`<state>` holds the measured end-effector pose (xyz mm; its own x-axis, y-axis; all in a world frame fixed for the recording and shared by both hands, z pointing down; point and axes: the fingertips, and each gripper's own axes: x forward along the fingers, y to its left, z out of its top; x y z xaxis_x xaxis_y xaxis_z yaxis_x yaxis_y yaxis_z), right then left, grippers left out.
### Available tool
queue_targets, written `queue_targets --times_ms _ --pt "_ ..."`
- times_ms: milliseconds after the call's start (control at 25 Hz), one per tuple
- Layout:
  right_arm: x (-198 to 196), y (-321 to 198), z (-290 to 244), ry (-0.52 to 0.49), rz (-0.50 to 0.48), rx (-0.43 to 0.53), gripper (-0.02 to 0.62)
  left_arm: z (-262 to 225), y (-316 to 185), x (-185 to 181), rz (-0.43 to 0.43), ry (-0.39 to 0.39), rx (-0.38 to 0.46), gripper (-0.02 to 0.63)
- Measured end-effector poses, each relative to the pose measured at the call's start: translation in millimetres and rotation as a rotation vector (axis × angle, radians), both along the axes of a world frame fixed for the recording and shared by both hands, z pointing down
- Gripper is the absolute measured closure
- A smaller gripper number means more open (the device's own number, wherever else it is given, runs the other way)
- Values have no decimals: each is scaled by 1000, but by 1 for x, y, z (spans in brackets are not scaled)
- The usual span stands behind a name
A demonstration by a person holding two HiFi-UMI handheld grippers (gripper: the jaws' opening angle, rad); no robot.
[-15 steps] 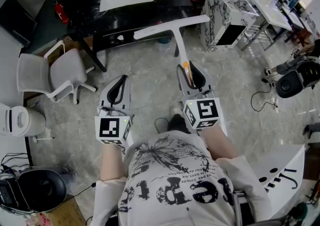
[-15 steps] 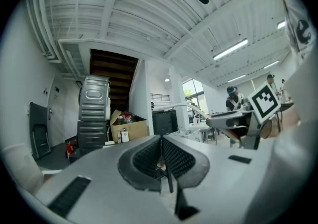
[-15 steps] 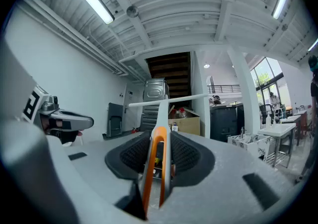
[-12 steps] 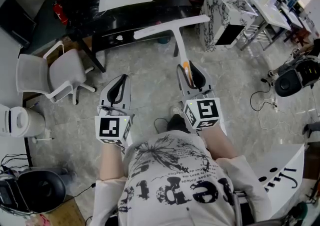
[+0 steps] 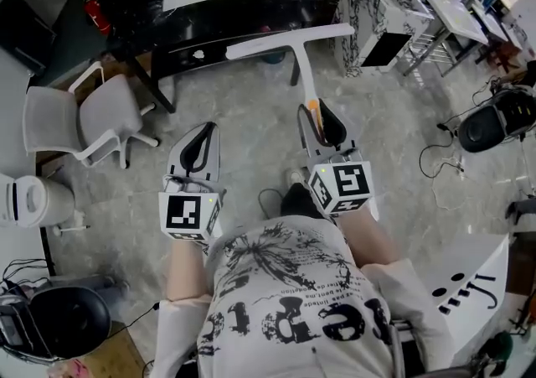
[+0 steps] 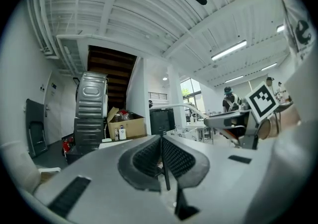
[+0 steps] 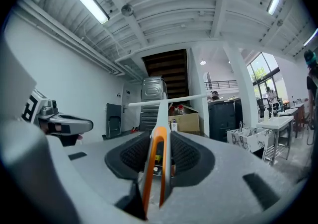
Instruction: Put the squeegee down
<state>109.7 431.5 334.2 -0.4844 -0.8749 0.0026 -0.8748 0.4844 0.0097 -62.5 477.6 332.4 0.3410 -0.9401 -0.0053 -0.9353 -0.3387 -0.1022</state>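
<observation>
1. Right gripper (image 5: 320, 126): jaws pinch the orange-edged grey handle of a white T-shaped squeegee (image 5: 289, 39), held level in the air.
2. The squeegee's long blade sits at 12 o'clock from that gripper, near the edge of a glossy black counter (image 5: 209, 24).
3. Left gripper (image 5: 198, 152), at 9 o'clock: jaws pressed together, empty.

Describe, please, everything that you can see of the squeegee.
The squeegee is T-shaped, white or pale grey, plastic by its look: a long crossbar on a handle that ends in an orange loop. It lies level in the air above the floor, crossbar away from the person. Only the right gripper touches it, its jaws closed on the orange end.
</observation>
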Motion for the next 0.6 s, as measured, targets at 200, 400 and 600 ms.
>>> queue_targets --times_ms 200,400,600 --pt "-5 -16 6 4 2 -11 472 7 -13 -3 5 5 -22 594" --pt "-8 -54 16 10 -3 -27 472 15 -45 -7 -15 6 -49 594" --pt "-3 -113 24 9 -30 -31 472 27 -102 1 -32 0 -66 594"
